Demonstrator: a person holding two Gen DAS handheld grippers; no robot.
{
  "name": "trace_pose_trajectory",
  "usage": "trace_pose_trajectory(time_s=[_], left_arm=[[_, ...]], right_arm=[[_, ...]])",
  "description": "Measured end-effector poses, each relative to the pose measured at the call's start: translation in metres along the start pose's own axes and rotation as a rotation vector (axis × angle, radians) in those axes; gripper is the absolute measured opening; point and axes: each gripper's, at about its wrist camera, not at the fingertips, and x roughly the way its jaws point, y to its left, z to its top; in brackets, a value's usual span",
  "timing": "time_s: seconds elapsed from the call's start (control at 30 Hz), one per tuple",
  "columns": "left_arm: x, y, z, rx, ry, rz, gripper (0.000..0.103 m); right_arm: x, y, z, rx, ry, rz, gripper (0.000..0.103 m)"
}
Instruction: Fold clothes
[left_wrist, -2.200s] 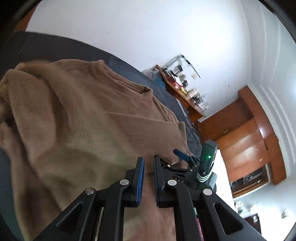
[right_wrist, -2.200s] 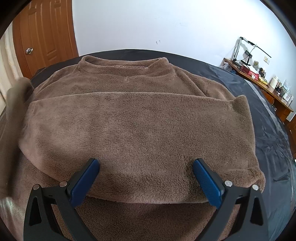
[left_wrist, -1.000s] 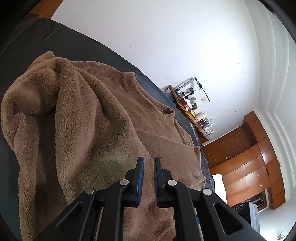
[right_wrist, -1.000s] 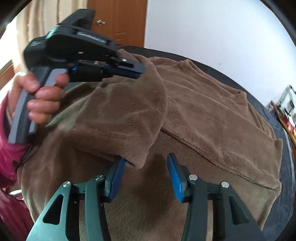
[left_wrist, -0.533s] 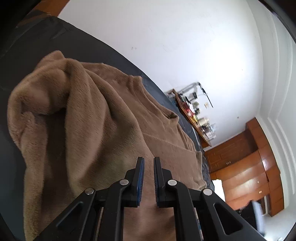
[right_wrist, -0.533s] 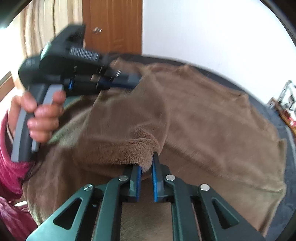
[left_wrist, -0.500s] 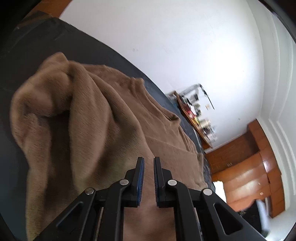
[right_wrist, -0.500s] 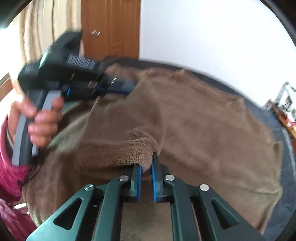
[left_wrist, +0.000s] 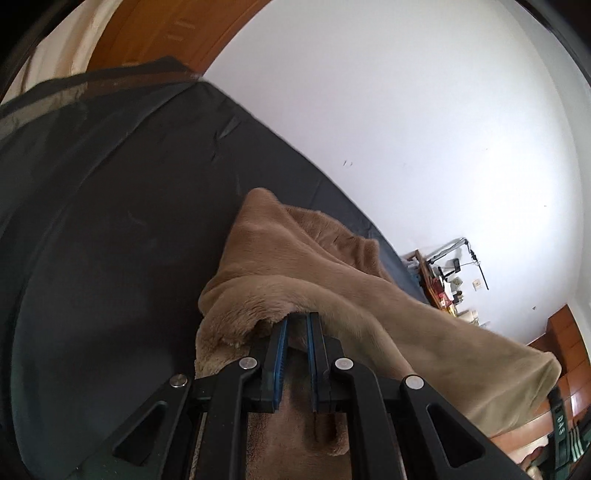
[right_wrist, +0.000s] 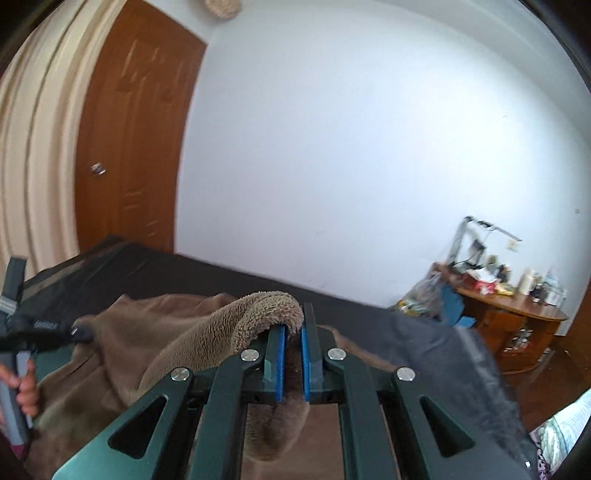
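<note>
A brown fleece sweater (left_wrist: 295, 273) lies partly lifted over a dark bed cover (left_wrist: 110, 221). My left gripper (left_wrist: 297, 321) is shut on a fold of the sweater, which drapes over the fingertips and stretches off to the right. My right gripper (right_wrist: 293, 326) is shut on another edge of the same sweater (right_wrist: 207, 332); the fleece curls over its left finger. In the right wrist view the hand-held left gripper (right_wrist: 40, 328) shows at the far left, above the bed cover (right_wrist: 166, 273).
A wooden door (right_wrist: 129, 147) and cream curtains (right_wrist: 29, 147) stand at the left. A cluttered wooden side table (right_wrist: 509, 299) stands by the white wall at the right, also seen in the left wrist view (left_wrist: 447, 288). Wooden cabinets (left_wrist: 569, 343) are far right.
Both grippers have lifted with the sweater held between them. The views now tilt up toward the wall, and more bare bed cover shows. The right gripper closed on the sweater about a second ago.
</note>
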Motion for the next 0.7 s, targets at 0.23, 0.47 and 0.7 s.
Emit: trace_pose_trajectory(time_s=[0.23,0.47,0.7], left_arm=[[0.004,0.000,-0.003,0.035,-0.002,0.052,0.010],[-0.002,-0.008,-0.005,0.082,-0.024,0.028,0.010],[-0.021,-0.020,-0.003,0.140,-0.155,0.054,0.010]], right_arm=[[0.016,-0.031,-0.006,0.025,0.001,-0.106,0.008],[0.040,-0.051,-0.035,0.019,0.075,-0.170,0.008],[0.079,-0.081,-0.075,0.070,0.299,-0.131,0.067]])
